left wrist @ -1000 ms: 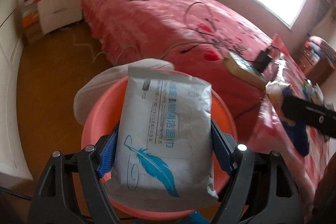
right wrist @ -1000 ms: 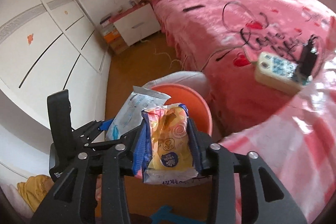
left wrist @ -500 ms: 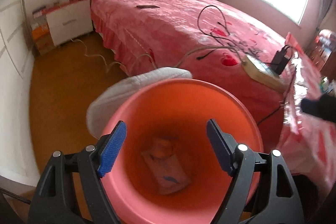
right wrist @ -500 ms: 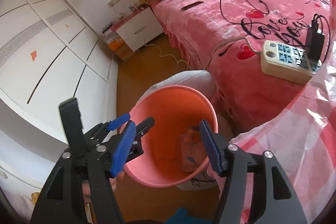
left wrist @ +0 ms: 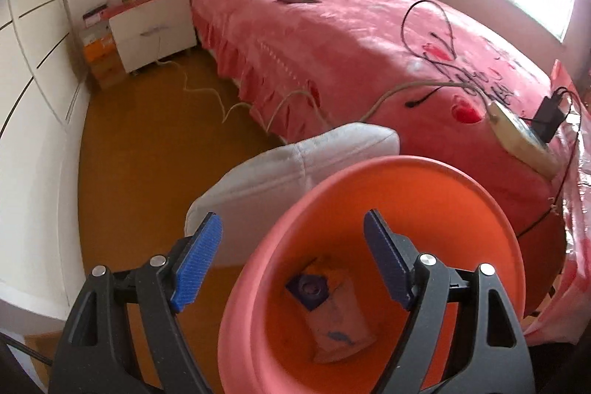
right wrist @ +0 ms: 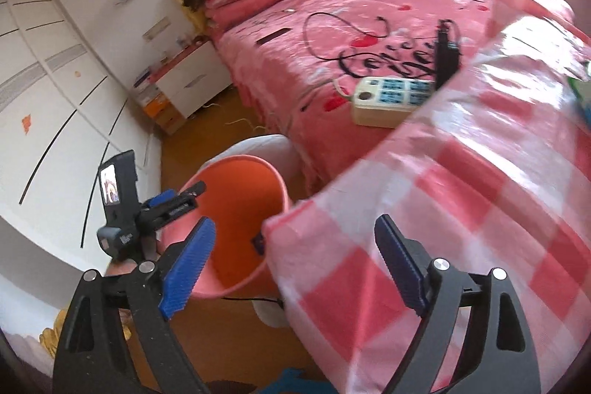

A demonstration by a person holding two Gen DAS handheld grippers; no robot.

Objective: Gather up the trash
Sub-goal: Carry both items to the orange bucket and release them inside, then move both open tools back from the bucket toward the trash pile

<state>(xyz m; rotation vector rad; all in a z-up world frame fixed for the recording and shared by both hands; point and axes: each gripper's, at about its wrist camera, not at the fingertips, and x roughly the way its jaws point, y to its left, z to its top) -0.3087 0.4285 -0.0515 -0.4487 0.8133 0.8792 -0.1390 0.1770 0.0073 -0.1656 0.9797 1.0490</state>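
Pink plastic bin (left wrist: pixel 436 187) standing upright beside the bed; inside, wet-wipes pack (left wrist: pixel 340 324) lying flat on the bottom; snack packet (left wrist: pixel 310 287) resting on top.

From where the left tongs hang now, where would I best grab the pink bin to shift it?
Probably the pink bin by its near rim, one pad inside and one outside, coming down from above. The rim is thin, rolled and open-topped; the tapering wall is too wide to span.

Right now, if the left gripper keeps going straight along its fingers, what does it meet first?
Most likely the pink bin: the left gripper is open and empty, and its near rim lies between the fingers. Past the rim, the line seems to drop inside toward the wrappers at the bottom. Depth is unclear.
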